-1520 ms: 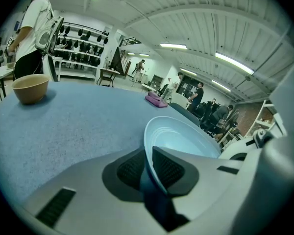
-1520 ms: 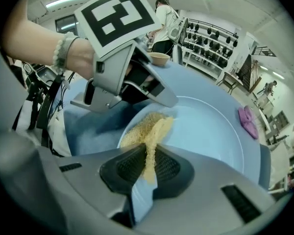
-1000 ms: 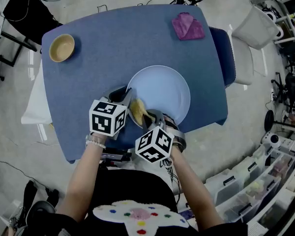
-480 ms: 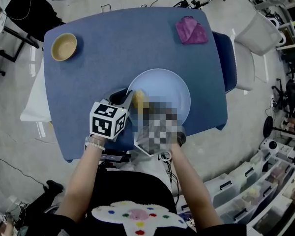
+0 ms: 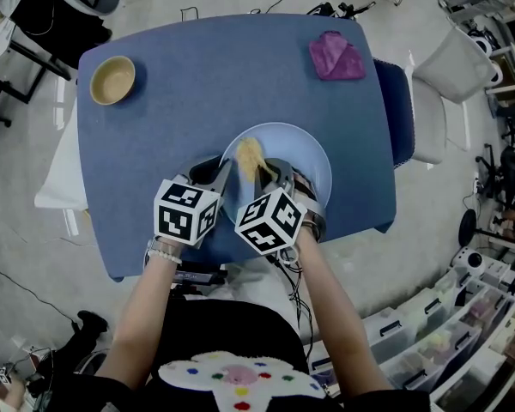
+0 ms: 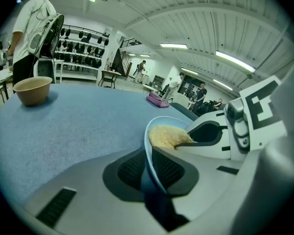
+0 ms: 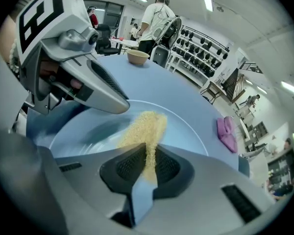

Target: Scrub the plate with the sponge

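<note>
A pale blue plate (image 5: 305, 161) lies on the blue table near its front edge. My left gripper (image 5: 221, 172) is shut on the plate's left rim (image 6: 148, 146), the rim running edge-on between its pads. My right gripper (image 5: 259, 168) is shut on a yellow sponge (image 5: 250, 154), whose free end rests on the plate's upper left part. In the right gripper view the sponge (image 7: 144, 129) lies flattened on the plate (image 7: 186, 131), pinched between the pads, with the left gripper's body (image 7: 95, 84) just beyond it.
A tan bowl (image 5: 112, 80) stands at the table's far left corner and a purple cloth (image 5: 336, 57) lies at the far right. A white chair (image 5: 446, 75) stands to the right of the table. Storage bins (image 5: 451, 333) line the floor at lower right.
My right gripper has pushed the sponge from the plate's near left rim up toward its far left part. The left gripper and the plate have kept still.
</note>
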`<state>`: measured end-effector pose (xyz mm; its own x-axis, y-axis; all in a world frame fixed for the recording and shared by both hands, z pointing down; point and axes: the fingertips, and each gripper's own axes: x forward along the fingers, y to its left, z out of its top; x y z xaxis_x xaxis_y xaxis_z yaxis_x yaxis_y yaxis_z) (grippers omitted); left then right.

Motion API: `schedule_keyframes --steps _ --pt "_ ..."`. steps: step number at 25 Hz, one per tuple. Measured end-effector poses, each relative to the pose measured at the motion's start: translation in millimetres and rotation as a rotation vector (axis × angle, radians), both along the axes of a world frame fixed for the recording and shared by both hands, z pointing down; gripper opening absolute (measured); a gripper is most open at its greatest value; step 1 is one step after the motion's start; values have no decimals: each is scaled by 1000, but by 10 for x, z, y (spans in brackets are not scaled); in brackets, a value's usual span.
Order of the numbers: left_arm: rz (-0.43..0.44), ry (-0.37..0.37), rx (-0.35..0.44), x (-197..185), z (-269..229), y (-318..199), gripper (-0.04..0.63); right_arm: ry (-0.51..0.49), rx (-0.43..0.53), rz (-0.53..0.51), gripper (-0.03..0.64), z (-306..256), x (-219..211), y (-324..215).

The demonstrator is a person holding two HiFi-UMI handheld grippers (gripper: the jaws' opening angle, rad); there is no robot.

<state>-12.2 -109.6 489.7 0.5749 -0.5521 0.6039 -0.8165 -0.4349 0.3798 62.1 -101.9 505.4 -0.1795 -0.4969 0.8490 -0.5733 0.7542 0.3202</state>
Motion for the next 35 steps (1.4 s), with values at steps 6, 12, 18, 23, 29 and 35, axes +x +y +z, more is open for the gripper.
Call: schedule_keyframes --steps 6,12,18,23,29,35 --pt "-10 -1 -1 -10 4 5 52 25 26 13 41 1 90 -168" --pt "-17 -5 3 -28 -3 11 51 54 50 61 41 -10 279 -326" --pt "-21 -2 4 -10 -2 3 51 126 75 88 41 -6 540 -416" --pt "-17 2 0 -22 4 7 51 242 93 93 41 10 778 -427" --pt "-17 4 1 -23 -13 0 51 382 111 47 41 -10 1084 -334" --pt "-22 -1 1 -35 -1 -5 51 440 80 36 41 -2 1203 -99"
